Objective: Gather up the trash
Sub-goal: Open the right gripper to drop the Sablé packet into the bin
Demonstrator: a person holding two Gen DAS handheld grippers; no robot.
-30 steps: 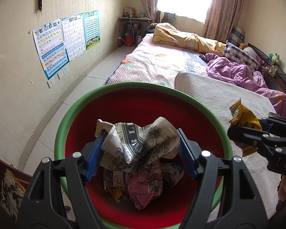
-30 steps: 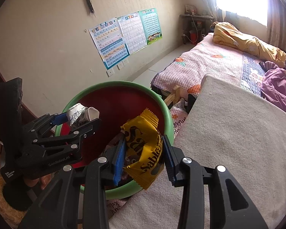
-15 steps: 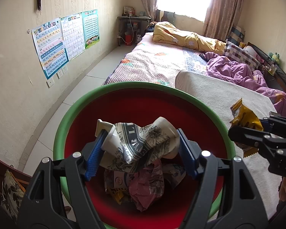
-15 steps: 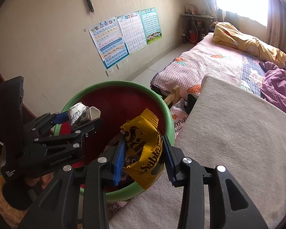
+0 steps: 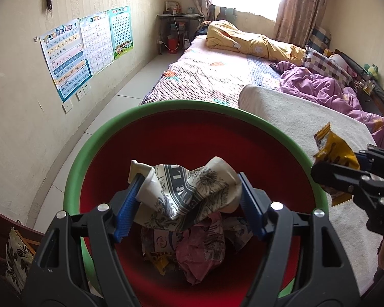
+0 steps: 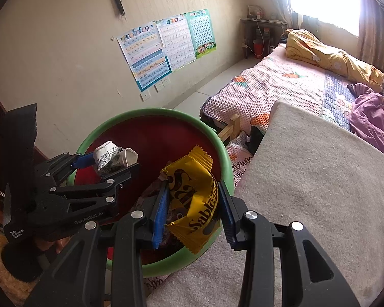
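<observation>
Left tool (image 5: 189, 204) clamps a crumpled paper cup (image 5: 184, 192) over the red, green-rimmed bin (image 5: 151, 110) — wrappers lie at its bottom. Right tool (image 6: 192, 204) pinches a yellow snack wrapper (image 6: 194, 199) above the bin's rim, beside the bed (image 6: 320, 179).

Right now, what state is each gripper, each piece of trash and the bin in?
left gripper: shut on the crushed paper cup, held over the bin.
right gripper: shut on the yellow snack wrapper, at the bin's rim.
bin: upright, open, partly filled with wrappers.
</observation>
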